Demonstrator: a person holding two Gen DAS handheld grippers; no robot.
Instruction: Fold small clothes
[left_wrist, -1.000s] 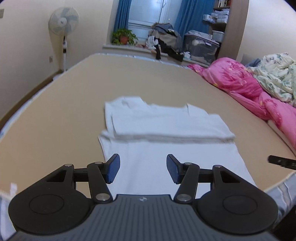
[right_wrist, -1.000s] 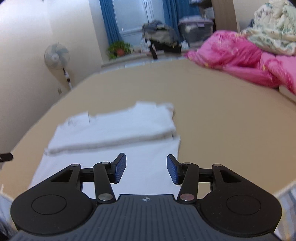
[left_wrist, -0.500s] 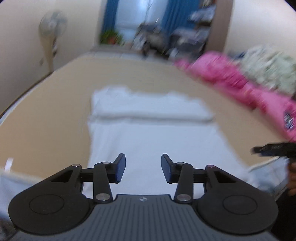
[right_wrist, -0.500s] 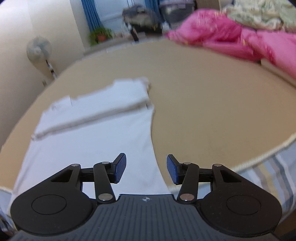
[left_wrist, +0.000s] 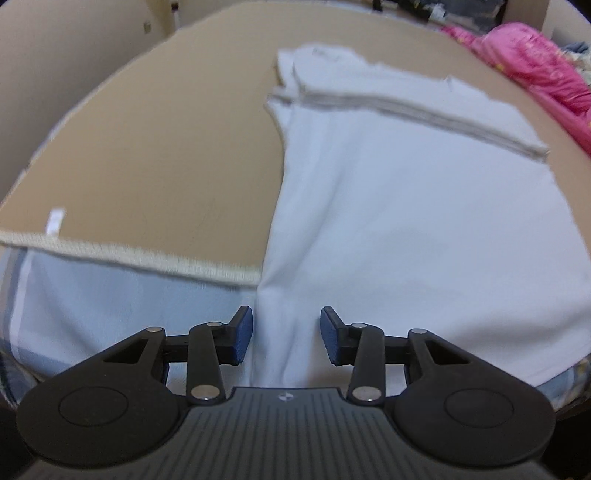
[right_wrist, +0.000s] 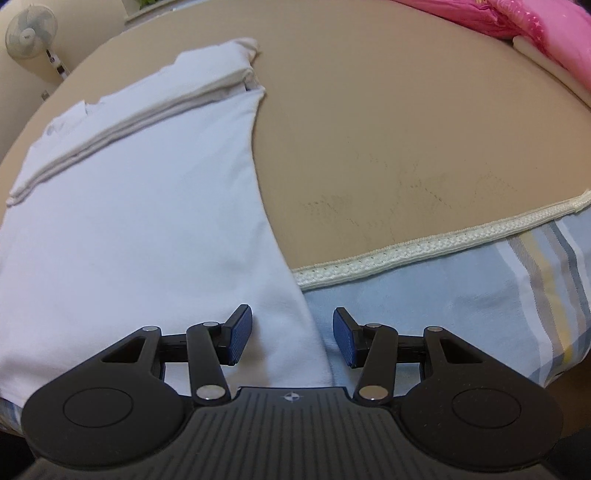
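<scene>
A white t-shirt (left_wrist: 406, 206) lies flat on the tan mat (left_wrist: 166, 147), its top part folded down into a band across the far end. Its hem hangs over the mat's near edge. My left gripper (left_wrist: 286, 338) is open, its pads on either side of the shirt's lower left corner. In the right wrist view the same shirt (right_wrist: 140, 206) fills the left side, and my right gripper (right_wrist: 291, 339) is open around its lower right corner. Neither gripper holds the cloth.
The mat has a cream braided edge (right_wrist: 424, 243) over a blue striped sheet (right_wrist: 480, 291). A pink quilt (left_wrist: 535, 70) lies at the far right. A standing fan (right_wrist: 31, 35) is by the left wall.
Both grippers have dropped and moved back to the shirt's near hem, tilting down. They were above the middle of the shirt before. The jaws stay open.
</scene>
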